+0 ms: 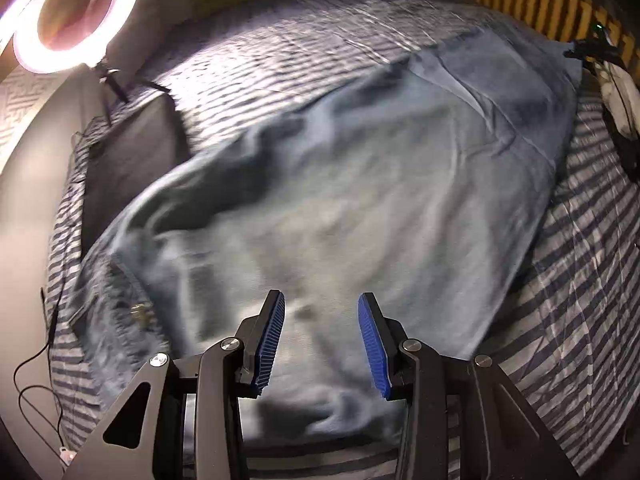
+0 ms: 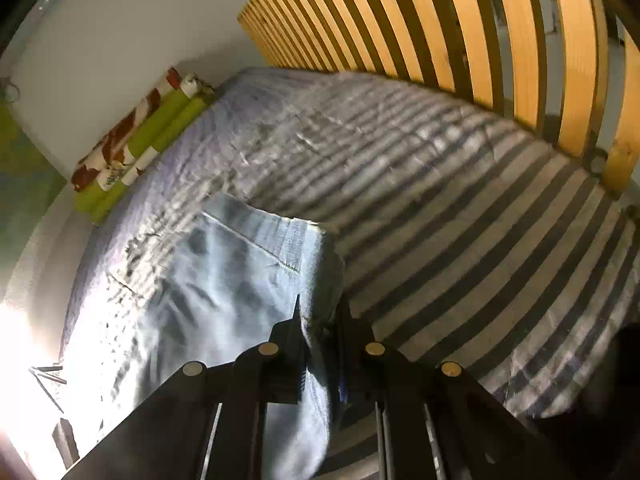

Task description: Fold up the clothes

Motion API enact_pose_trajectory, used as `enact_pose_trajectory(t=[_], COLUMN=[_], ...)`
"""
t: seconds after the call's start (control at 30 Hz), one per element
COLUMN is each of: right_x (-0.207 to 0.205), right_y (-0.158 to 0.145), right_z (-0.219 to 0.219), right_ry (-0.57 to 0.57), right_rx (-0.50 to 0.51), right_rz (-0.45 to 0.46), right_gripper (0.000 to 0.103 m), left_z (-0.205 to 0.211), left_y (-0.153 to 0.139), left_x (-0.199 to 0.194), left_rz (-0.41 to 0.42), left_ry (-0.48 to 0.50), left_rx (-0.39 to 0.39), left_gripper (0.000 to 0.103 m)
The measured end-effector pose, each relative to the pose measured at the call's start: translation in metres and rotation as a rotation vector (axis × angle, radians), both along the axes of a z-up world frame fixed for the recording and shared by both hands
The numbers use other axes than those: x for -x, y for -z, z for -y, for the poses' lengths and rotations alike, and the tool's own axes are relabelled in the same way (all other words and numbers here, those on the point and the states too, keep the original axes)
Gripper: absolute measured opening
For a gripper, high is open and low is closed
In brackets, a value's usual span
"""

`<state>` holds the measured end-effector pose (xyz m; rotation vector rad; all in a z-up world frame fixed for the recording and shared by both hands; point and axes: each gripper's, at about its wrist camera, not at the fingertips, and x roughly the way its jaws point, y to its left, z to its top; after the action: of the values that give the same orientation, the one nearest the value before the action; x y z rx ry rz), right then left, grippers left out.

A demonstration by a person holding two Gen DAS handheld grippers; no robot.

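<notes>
So the pale blue denim jeans [image 1: 340, 184] were lying spread out on the bed, on top of the blue-and-white striped cotton bedspread [image 1: 580, 300], taking up most of the middle of it. The left gripper [image 1: 322, 312] hung right above the denim with its ribbed blue pads [image 1: 272, 340] standing partly apart, nothing between them, just fabric underneath. Over on the other side, the right gripper [image 2: 320, 320] had its black fingers [image 2: 294, 332] pinched nearly together on the jeans' edge, a fold of denim running up between them. From the right wrist view the hemmed end of the jeans [image 2: 280, 236] sat flat further out on the stripes.

Around the bed: a glowing round ring light [image 1: 76, 12] on a stand at the left edge, a yellow wooden slatted headboard [image 2: 460, 28] along the far side, and a green, white and red patterned rolled-up cushion [image 2: 132, 140] against the white wall.
</notes>
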<state>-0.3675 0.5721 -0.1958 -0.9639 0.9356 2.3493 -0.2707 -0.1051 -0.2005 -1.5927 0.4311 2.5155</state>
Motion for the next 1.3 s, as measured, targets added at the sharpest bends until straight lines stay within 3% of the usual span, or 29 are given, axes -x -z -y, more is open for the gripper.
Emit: enact_pose_trajectory(t=[0.13, 0.3, 0.5, 0.63, 0.77, 0.9, 1.0, 1.07, 1.13, 1.3], right_x=[0.003, 0.005, 0.005, -0.002, -0.017, -0.042, -0.070, -0.086, -0.095, -0.100], right_y=[-0.036, -0.087, -0.143, -0.163, -0.150, -0.091, -0.040, -0.016, -0.005, -0.009], right_z=[0.031, 0.104, 0.256, 0.389, 0.538, 0.688, 0.775, 0.799, 0.799, 0.792], right_ry=[-0.033, -0.141, -0.367, -0.547, -0.749, -0.978, -1.097, -1.122, -1.108, -1.108], right_rx=[-0.057, -0.083, -0.123, -0.115, -0.114, -0.142, -0.309, -0.393, -0.410, -0.406], right_rz=[-0.015, -0.074, -0.144, -0.208, -0.235, -0.161, -0.072, -0.039, -0.032, -0.042], right_gripper=[0.010, 0.010, 0.010, 0.010, 0.010, 0.010, 0.010, 0.010, 0.010, 0.010], left_z=[0.033, 0.102, 0.178, 0.228, 0.260, 0.289, 0.300, 0.307, 0.309, 0.312], left_y=[-0.017, -0.035, -0.045, -0.042, -0.039, -0.039, -0.036, -0.030, -0.025, -0.017], left_x=[-0.001, -0.018, -0.053, -0.073, -0.083, -0.076, -0.069, -0.065, -0.061, -0.034], left_rz=[-0.041, -0.093, -0.146, -0.165, -0.180, -0.227, -0.244, -0.242, -0.242, -0.225], left_ry=[-0.071, -0.217, -0.336, -0.403, -0.428, -0.466, -0.479, -0.477, -0.470, -0.515], left_rx=[-0.043, -0.131, -0.170, -0.208, -0.232, -0.275, -0.325, -0.386, -0.448, -0.513], left_gripper=[0.041, 0.041, 0.041, 0.042, 0.042, 0.046, 0.047, 0.047, 0.047, 0.047])
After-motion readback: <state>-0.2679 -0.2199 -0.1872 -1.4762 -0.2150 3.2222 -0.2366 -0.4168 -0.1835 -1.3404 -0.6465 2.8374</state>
